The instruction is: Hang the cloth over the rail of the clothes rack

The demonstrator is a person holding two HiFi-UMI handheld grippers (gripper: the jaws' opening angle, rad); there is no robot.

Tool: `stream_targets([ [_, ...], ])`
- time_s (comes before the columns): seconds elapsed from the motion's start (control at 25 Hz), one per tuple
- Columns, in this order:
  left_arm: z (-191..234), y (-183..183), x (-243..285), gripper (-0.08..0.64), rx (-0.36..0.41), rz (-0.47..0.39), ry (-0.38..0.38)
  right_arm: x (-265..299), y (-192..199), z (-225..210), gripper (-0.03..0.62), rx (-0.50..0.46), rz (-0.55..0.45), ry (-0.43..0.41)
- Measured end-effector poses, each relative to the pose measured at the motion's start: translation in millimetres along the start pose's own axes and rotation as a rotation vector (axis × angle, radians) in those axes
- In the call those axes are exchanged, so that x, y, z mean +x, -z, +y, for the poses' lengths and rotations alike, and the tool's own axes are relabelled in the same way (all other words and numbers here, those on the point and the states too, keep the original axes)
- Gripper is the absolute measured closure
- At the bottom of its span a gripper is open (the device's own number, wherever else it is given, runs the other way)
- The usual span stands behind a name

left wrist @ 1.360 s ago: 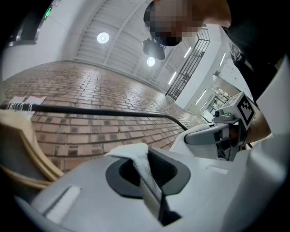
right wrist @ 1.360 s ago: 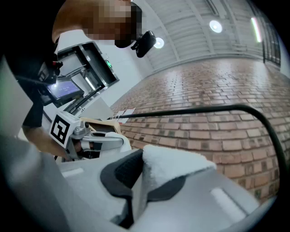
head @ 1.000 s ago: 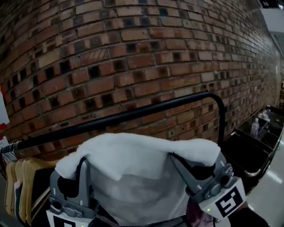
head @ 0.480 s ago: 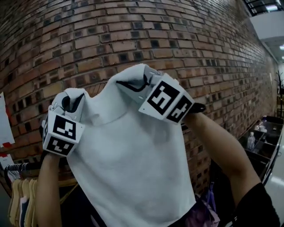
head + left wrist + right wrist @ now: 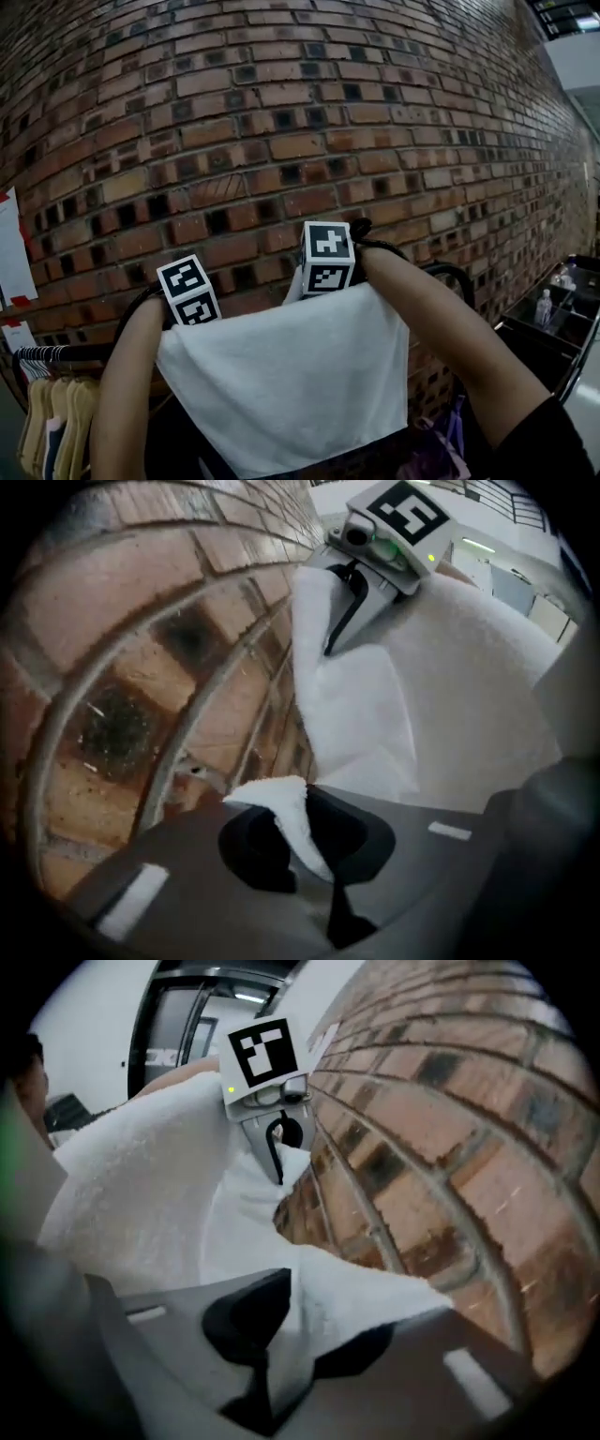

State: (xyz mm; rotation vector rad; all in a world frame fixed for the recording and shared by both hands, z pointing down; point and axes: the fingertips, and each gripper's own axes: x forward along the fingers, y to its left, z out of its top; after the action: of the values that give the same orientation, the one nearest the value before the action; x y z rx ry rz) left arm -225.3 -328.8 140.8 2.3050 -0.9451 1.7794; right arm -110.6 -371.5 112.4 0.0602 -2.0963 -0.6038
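A white cloth (image 5: 281, 384) hangs in front of a brick wall (image 5: 281, 112). Its long top edge runs left to right at the height of the black rail (image 5: 457, 277), and the rest drops straight down towards me. The rail shows only past the cloth's right side, so I cannot tell whether the cloth rests on it.

My left gripper (image 5: 305, 850) is at the top left corner, its jaws closed tight on a fold of cloth that sticks up between the fingers. My right gripper (image 5: 291, 1335) is at the top right corner. Its jaws are opening, and the cloth's edge lies between the fingers, spilling over the one nearer the wall.

Wooden hangers (image 5: 52, 412) hang at the lower left.
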Motion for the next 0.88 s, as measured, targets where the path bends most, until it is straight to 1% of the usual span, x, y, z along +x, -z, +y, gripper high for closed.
stream_targets([
  [0.08, -1, 1, 0, 0.524, -0.017, -0.013, 0.02, 2, 3, 2, 0.459, 0.075, -0.007, -0.047],
  [0.12, 1, 0, -1, 0.497, -0.024, -0.032, 0.02, 1, 1, 0, 0.424, 0.104, -0.027, -0.054],
  [0.16, 4, -2, -2, 0.472, -0.03, -0.051, 0.022, -1, 0, -1, 0.413, 0.129, -0.046, -0.06],
  [0.2, 7, -4, -4, 0.447, -0.035, -0.073, 0.031, -2, 0, -2, 0.41, 0.152, -0.053, -0.068],
  [0.28, 8, -10, -11, 0.416, -0.059, -0.128, 0.071, -2, 4, 0, 0.41, 0.173, -0.033, -0.087],
  [0.36, 6, -12, -19, 0.413, -0.085, -0.171, 0.117, -2, 5, 1, 0.41, 0.166, -0.026, -0.1],
  [0.44, 6, -9, -22, 0.413, -0.097, -0.178, 0.139, -8, 2, 2, 0.41, 0.169, -0.055, -0.113],
  [0.56, 7, -3, -19, 0.41, -0.088, -0.144, 0.132, -19, -5, -1, 0.41, 0.158, -0.123, -0.098],
  [0.6, 5, -4, -20, 0.407, -0.079, -0.157, 0.142, -20, -6, -2, 0.41, 0.143, -0.131, -0.086],
  [0.64, 3, -9, -26, 0.405, -0.074, -0.199, 0.158, -22, -7, -3, 0.411, 0.129, -0.136, -0.071],
  [0.72, 6, -24, -47, 0.407, -0.079, -0.349, 0.167, -22, -8, -4, 0.411, 0.113, -0.136, -0.055],
  [0.8, 16, -37, -72, 0.407, -0.071, -0.504, 0.13, -22, -10, -4, 0.41, 0.093, -0.148, -0.039],
  [0.88, 21, -47, -91, 0.407, -0.031, -0.632, 0.093, -27, -18, -7, 0.41, 0.074, -0.199, -0.006],
])
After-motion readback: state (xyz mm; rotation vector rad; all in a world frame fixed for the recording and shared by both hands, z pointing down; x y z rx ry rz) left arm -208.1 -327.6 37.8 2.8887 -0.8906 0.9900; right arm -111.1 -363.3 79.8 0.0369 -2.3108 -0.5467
